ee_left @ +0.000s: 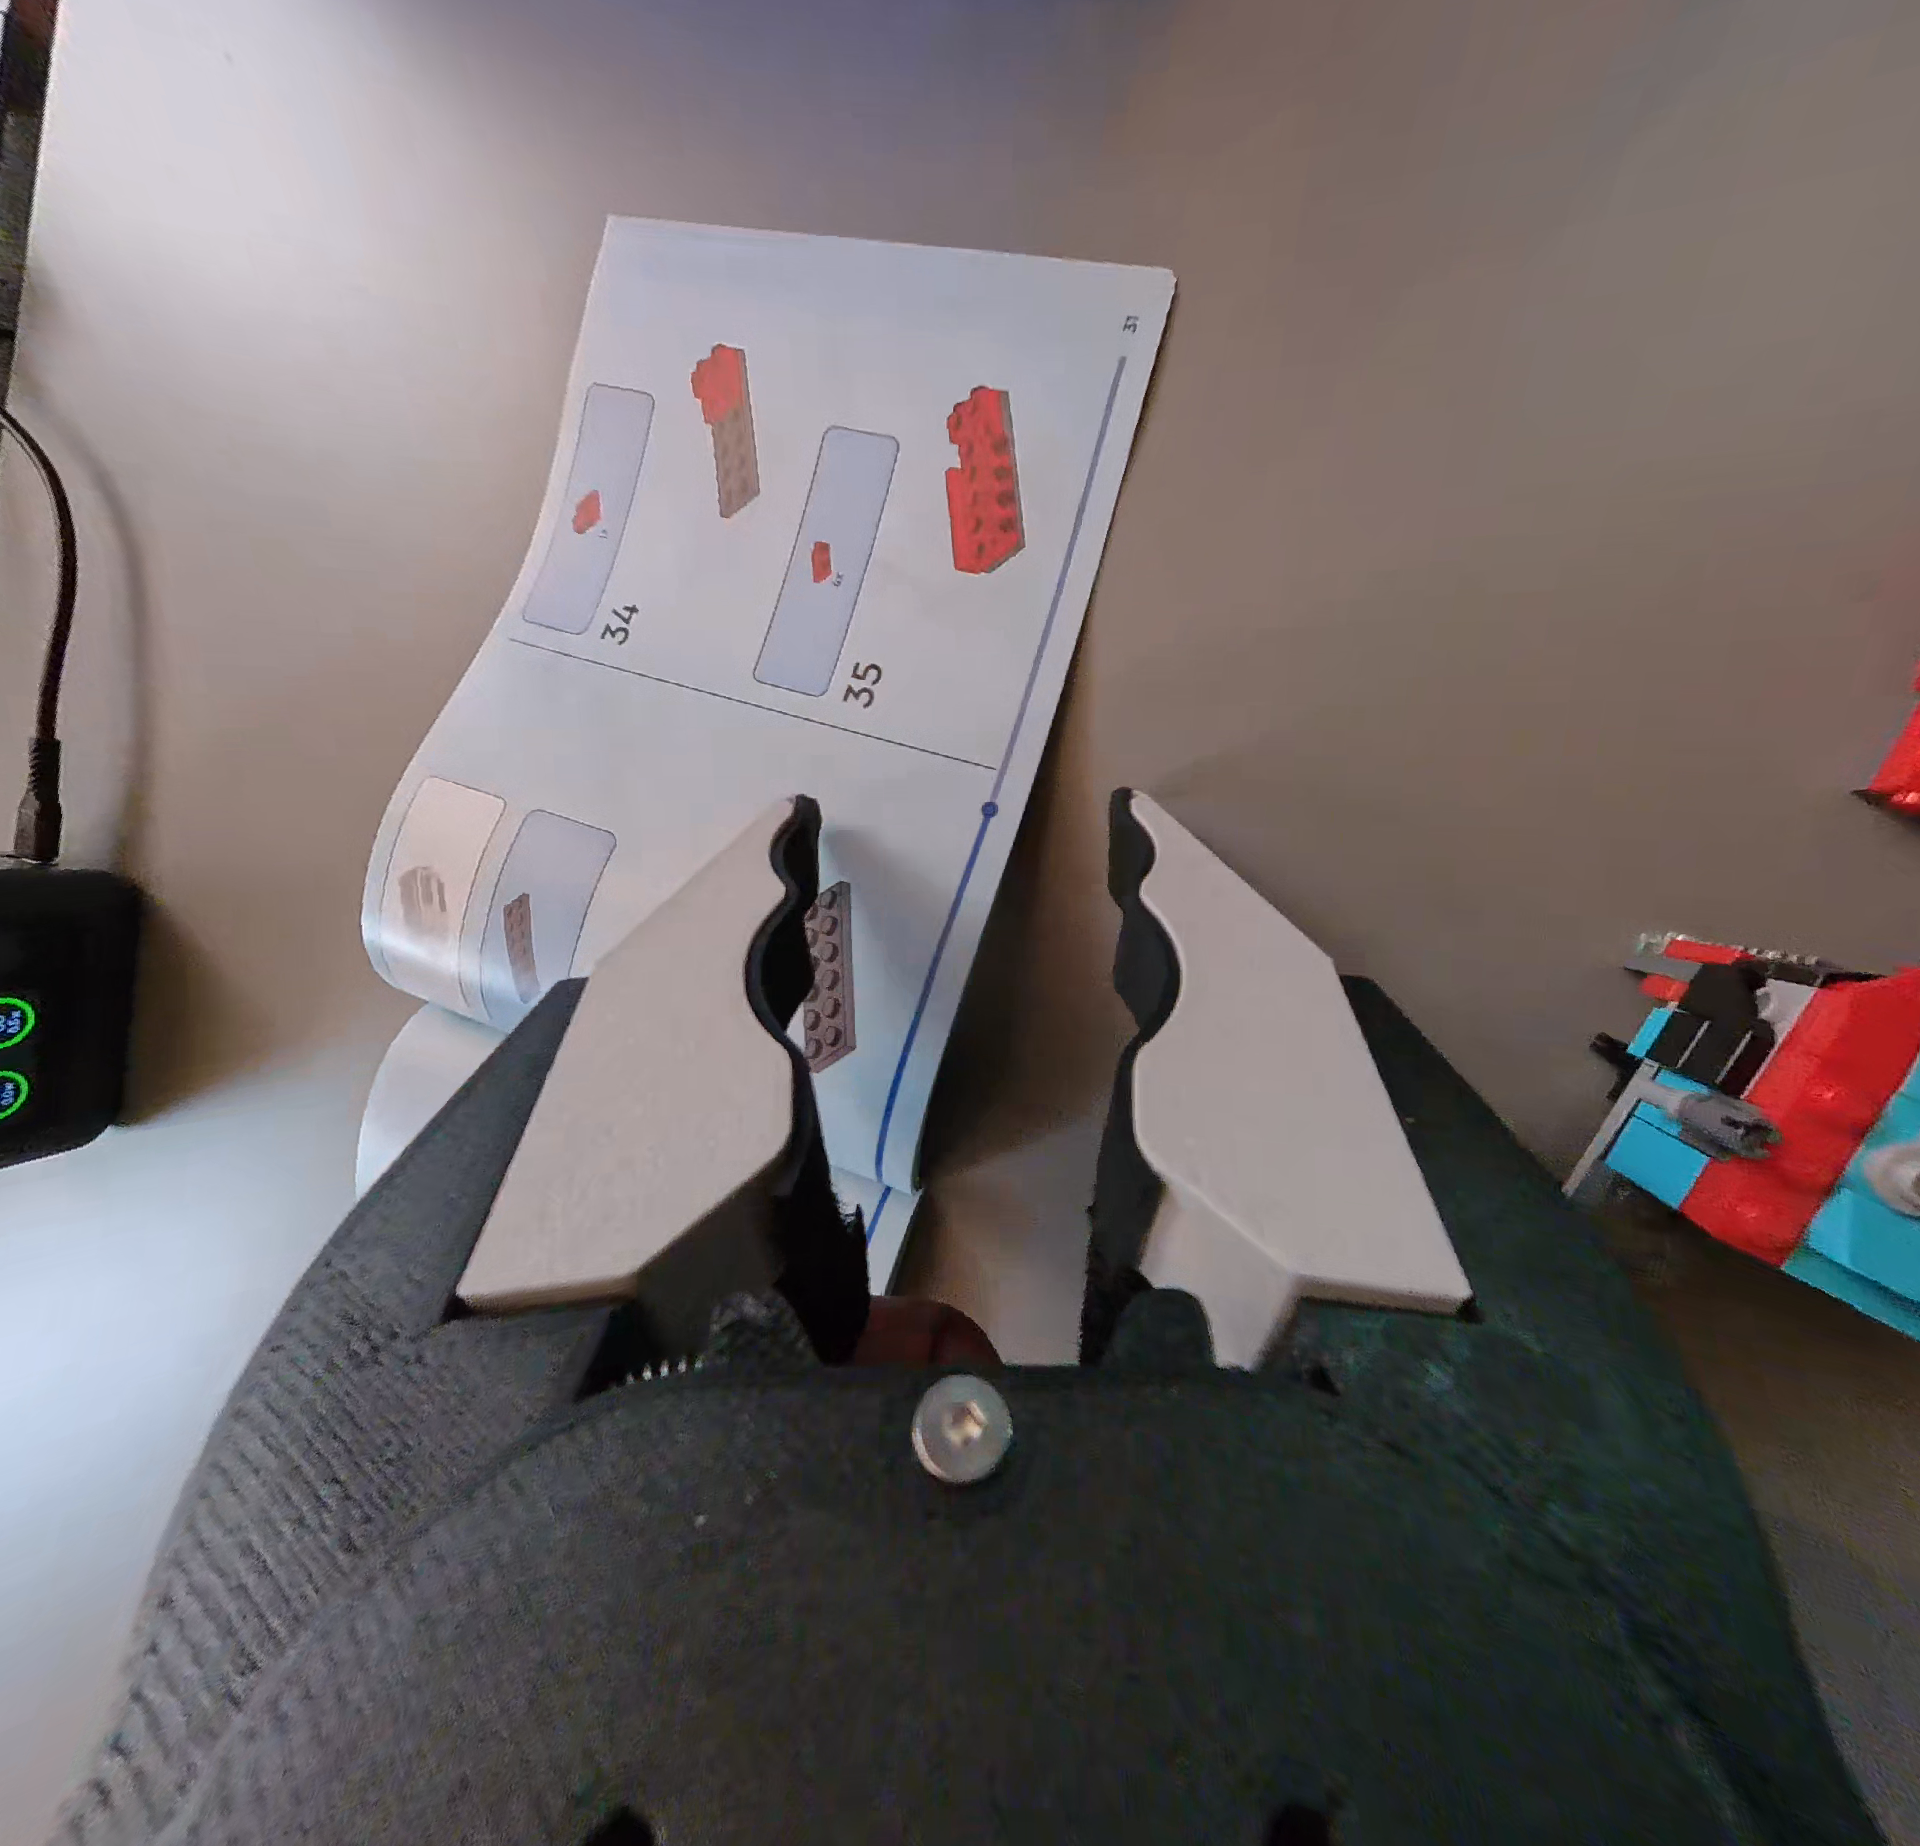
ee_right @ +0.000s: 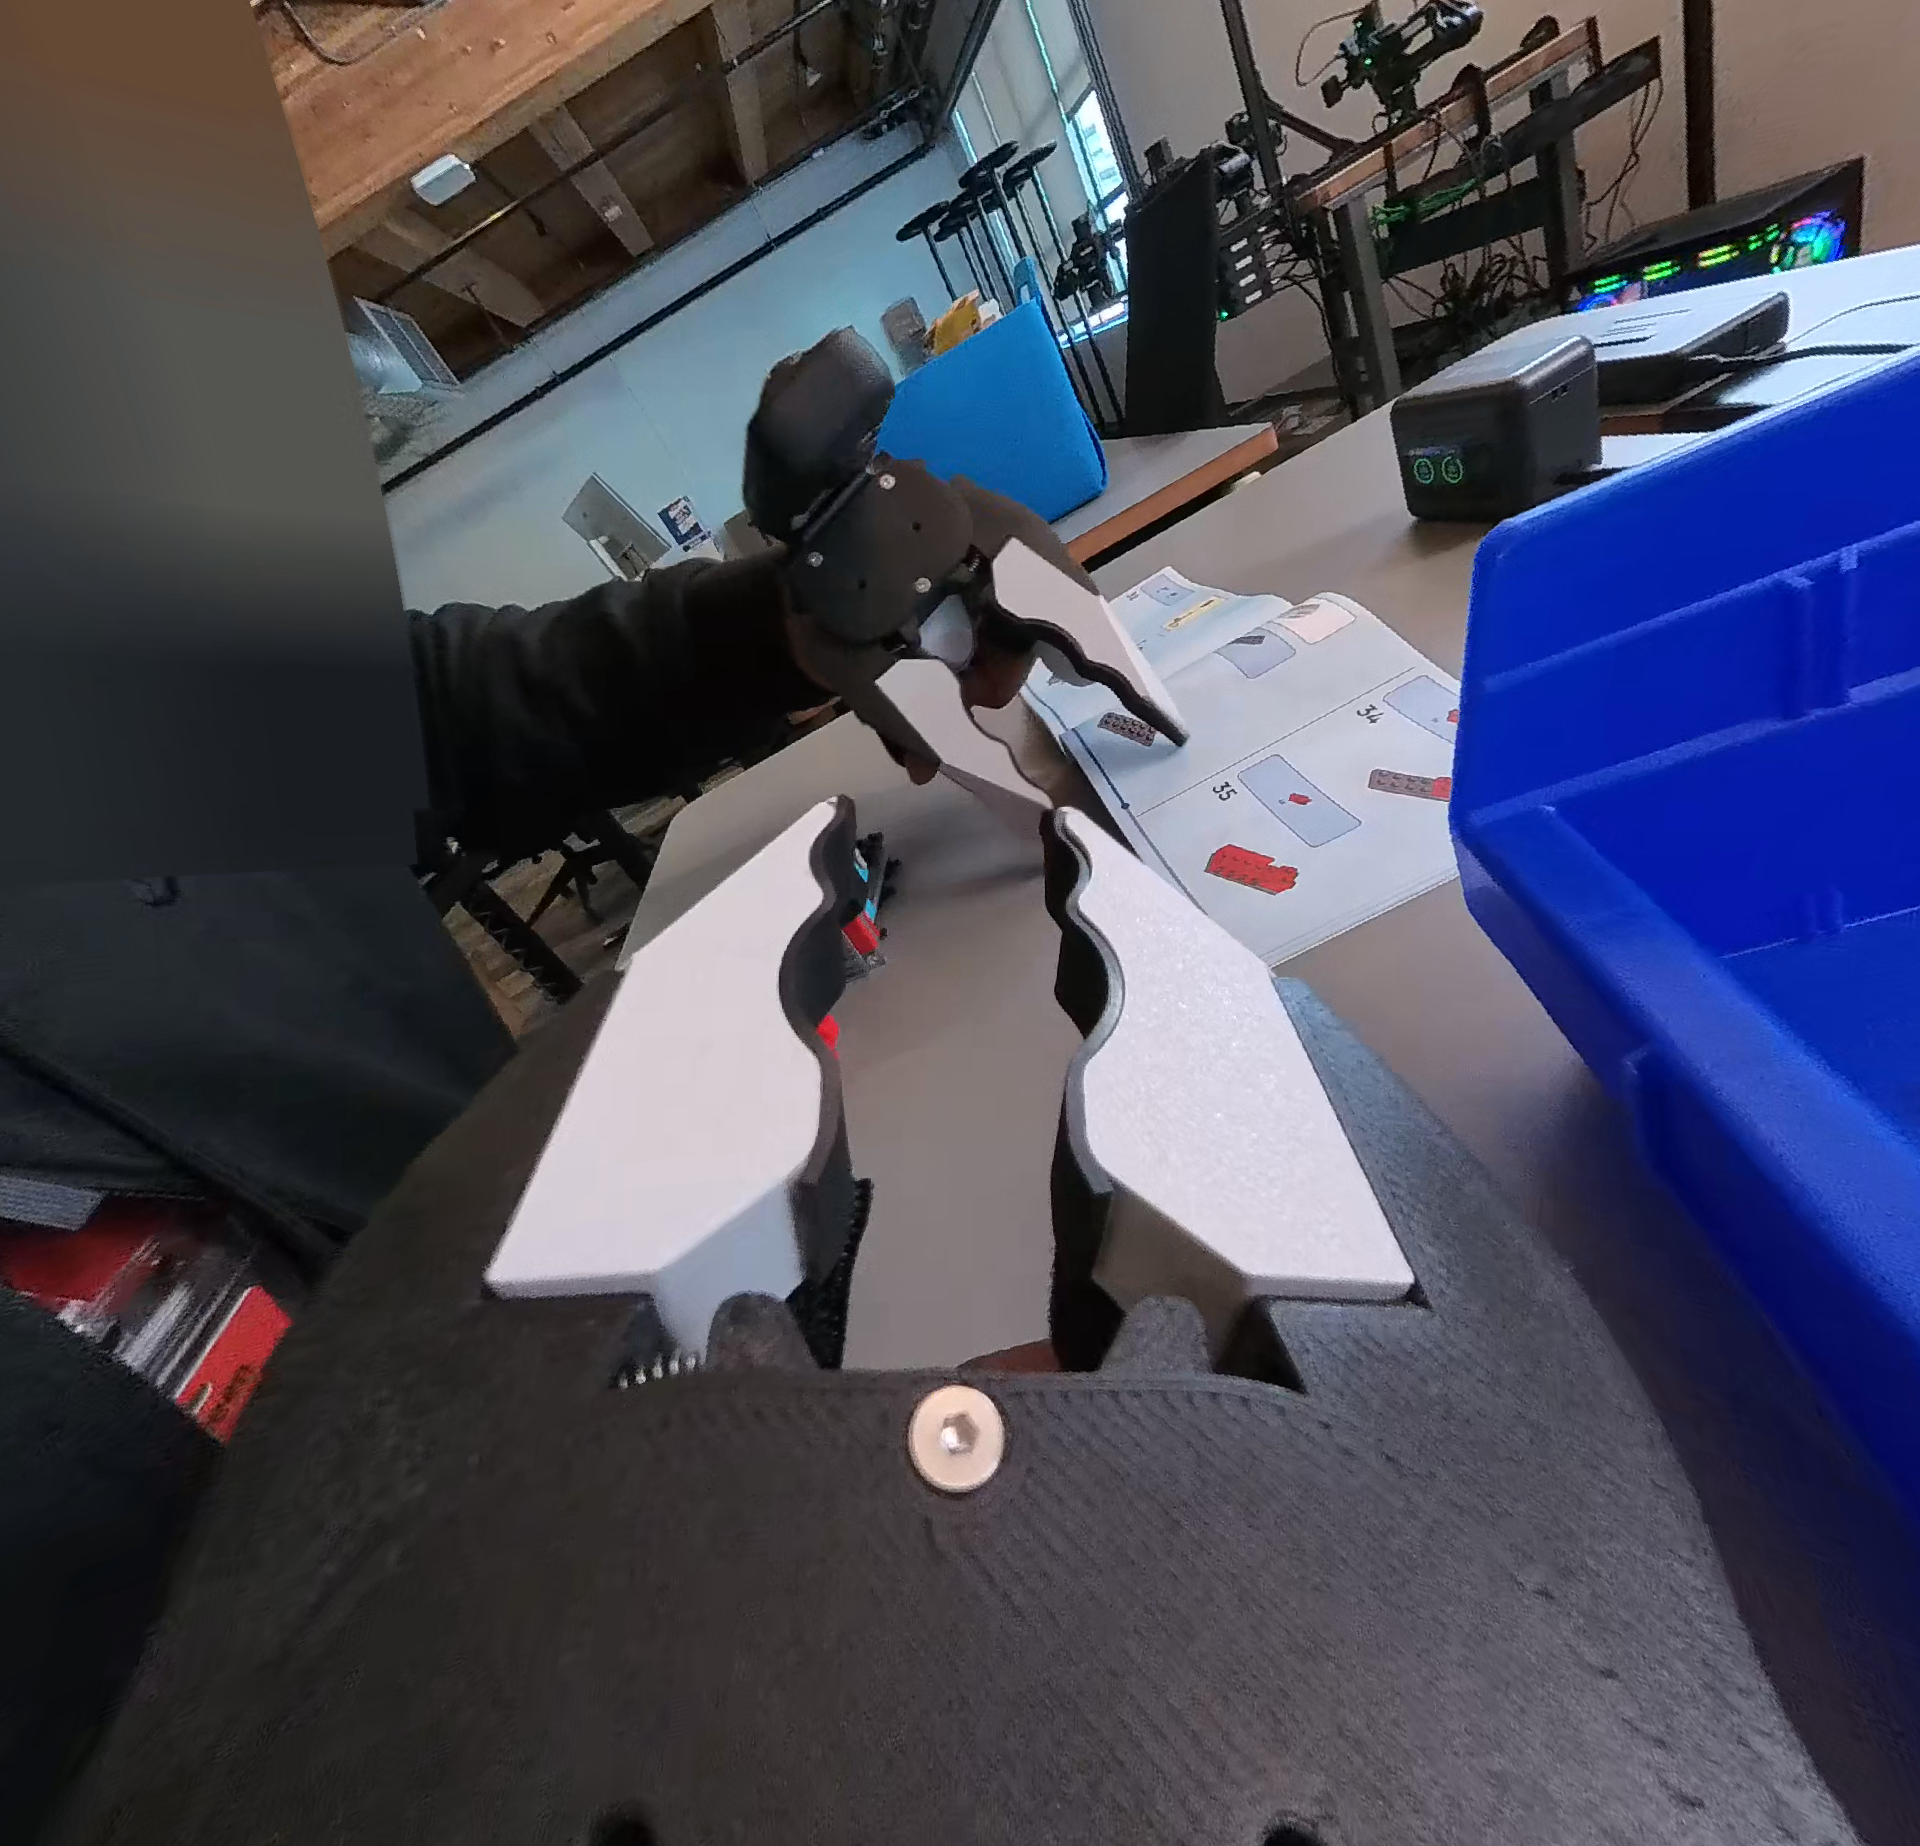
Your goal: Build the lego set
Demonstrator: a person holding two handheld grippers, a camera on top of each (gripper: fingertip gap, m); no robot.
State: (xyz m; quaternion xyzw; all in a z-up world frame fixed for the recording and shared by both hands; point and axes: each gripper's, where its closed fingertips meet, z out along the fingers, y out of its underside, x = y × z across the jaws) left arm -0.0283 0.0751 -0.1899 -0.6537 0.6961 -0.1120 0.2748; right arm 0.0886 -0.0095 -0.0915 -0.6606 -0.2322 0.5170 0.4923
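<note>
Instruction booklet (ee_left: 831, 591) is lying open on the grey table (ee_left: 1455, 446), its near pages curling upward; left gripper (ee_left: 966, 809) is hovering over the booklet's lower edge with fingers spread wide and holding nothing; in the right wrist view one left fingertip (ee_right: 1169, 731) is sitting at the printed brick drawing on the page, though contact cannot be confirmed. Right gripper (ee_right: 945, 820) is hanging above the table with fingers moderately apart and gripping nothing; partly built lego model (ee_left: 1787, 1121), red, turquoise and black, is resting on the table to the right of the booklet, apart from both grippers. Blue bin (ee_right: 1714, 757) is standing just beside the booklet; black power unit (ee_right: 1496, 425) is sitting farther back.
</note>
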